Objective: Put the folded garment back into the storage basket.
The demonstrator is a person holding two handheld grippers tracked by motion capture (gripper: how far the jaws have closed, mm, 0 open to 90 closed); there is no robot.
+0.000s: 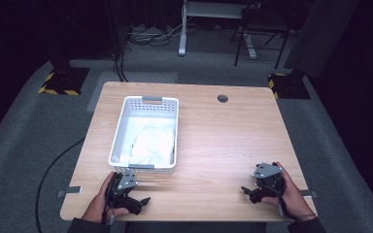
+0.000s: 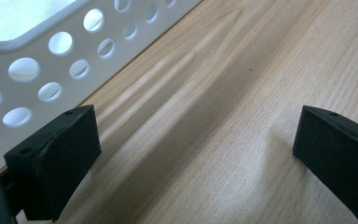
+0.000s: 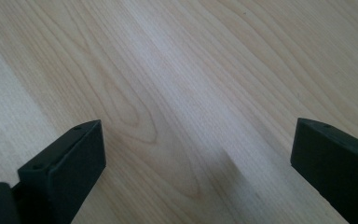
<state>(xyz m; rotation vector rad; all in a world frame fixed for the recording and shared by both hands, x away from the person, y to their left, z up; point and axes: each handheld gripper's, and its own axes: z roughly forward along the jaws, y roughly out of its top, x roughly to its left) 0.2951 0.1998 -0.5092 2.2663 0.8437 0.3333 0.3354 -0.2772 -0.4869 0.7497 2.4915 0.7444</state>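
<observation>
A white perforated basket (image 1: 121, 121) stands on the left half of the wooden table (image 1: 223, 141), with white crumpled cloth (image 1: 151, 144) inside it. My left gripper (image 1: 143, 201) rests near the table's front edge just below the basket, held by a hand, jaws wide apart and empty. In the left gripper view the basket's holed wall (image 2: 37, 74) rises at the upper left, close to the left jaw. My right gripper (image 1: 246, 191) sits at the front right, also open, with bare wood (image 3: 191, 116) between its jaws.
A round cable hole (image 1: 222, 98) lies near the table's far edge. Beyond the table are grey floor, cables, stand bases with yellow-black tape (image 1: 58, 82) and a white desk leg (image 1: 182, 34).
</observation>
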